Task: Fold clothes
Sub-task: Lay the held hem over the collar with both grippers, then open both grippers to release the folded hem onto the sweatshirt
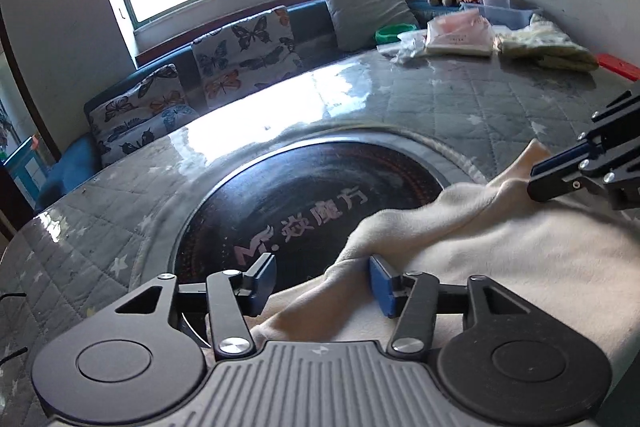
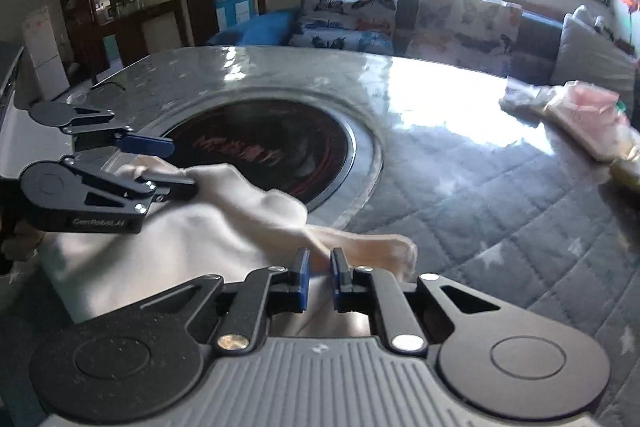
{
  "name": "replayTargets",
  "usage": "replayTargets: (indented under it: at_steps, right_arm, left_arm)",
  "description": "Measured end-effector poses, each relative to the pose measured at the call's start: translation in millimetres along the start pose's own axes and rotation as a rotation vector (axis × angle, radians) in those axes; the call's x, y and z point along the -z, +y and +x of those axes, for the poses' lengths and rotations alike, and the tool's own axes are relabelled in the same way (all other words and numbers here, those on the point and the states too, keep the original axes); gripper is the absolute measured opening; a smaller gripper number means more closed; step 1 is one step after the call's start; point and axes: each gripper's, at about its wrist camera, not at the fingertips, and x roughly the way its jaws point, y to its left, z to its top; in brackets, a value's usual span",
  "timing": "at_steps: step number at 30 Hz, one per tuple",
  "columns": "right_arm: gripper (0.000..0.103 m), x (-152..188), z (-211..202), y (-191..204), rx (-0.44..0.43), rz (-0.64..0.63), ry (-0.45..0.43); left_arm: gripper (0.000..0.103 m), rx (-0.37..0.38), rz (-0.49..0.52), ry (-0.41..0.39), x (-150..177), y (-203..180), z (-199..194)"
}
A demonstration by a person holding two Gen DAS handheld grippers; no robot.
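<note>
Right gripper (image 2: 319, 277) fingers pinch the cloth (image 2: 224, 227) edge. Left gripper (image 1: 322, 285) fingers open, cloth fold between them, unclamped; left is nearer.

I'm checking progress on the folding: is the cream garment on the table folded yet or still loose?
Still loose. The garment lies rumpled with an end trailing over the dark disc; the right gripper pinches one edge.

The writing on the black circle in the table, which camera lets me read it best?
The left wrist view: the writing on the black circle looks sharp and pale there. In the right wrist view it is only a blurry reddish smear.
</note>
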Motion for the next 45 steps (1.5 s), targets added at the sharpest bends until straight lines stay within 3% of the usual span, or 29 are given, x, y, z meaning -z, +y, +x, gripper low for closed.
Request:
replayTargets:
  at_steps: [3,7,12,17,26,38,45]
  right_arm:
    - [0.01,-4.3,-3.0,7.5,-0.016,-0.036,-0.03]
    - [0.01,-5.9,16.1,12.7,-0.017,-0.051,-0.002]
    - [0.01,-11.4,15.6,4.5,0.007,-0.015,-0.007]
    - [0.011,-8.2,-12.4,5.6,-0.074,-0.057,0.006]
    - [0.011,17.8,-59.3,47.9,-0.182,-0.197,0.024]
    - [0.01,44.9,-53.4,25.5,-0.144,-0.041,0.058]
    - [0.01,47.1,-56.2,20.1,-0.099,-0.058,0.071]
  left_arm:
    - [0.056,-0.004,-0.011,-0.018,-3.6,0.3,-5.5]
    - [0.056,-0.017,-0.017,-0.021,-7.2,-2.1,-6.6]
    - [0.056,-0.007,-0.024,-0.022,-6.7,1.1,-18.6]
    - [0.056,0.075,-0.005,-0.046,-0.1,-8.7,-46.4]
    - [0.056,0.199,0.039,-0.076,20.3,-52.2,-90.3]
    - [0.058,0.193,0.04,-0.014,34.1,-65.1,-71.8]
    - [0.059,0.195,0.033,-0.018,38.1,-64.1,-70.8]
